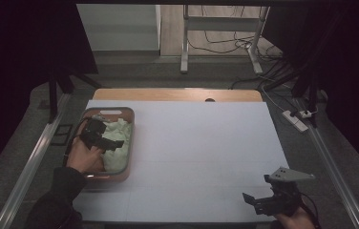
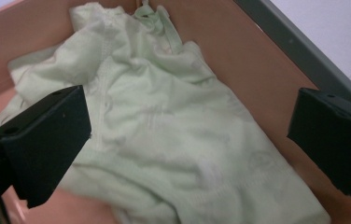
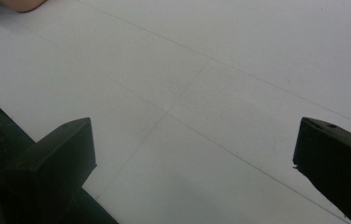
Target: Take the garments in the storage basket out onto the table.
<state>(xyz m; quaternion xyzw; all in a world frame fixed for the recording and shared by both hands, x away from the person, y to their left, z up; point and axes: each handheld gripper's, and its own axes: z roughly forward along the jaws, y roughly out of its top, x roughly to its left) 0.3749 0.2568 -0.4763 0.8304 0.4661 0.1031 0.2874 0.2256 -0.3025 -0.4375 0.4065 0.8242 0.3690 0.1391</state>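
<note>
Left hand-held gripper (image 2: 183,140) wide open, empty, over green garment (image 2: 164,130) in basket (image 2: 257,79)

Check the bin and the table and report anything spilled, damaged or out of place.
Nothing stands out. The pale green garment lies crumpled but wholly inside the pink bin, with nothing hanging over the rim. The left gripper hangs open above it. The right gripper is open over the white table.

You have a soft, pale green cloth (image 2: 164,135) all crumpled up. It lies inside the pink bin (image 1: 120,175) at the left side of the table.
</note>
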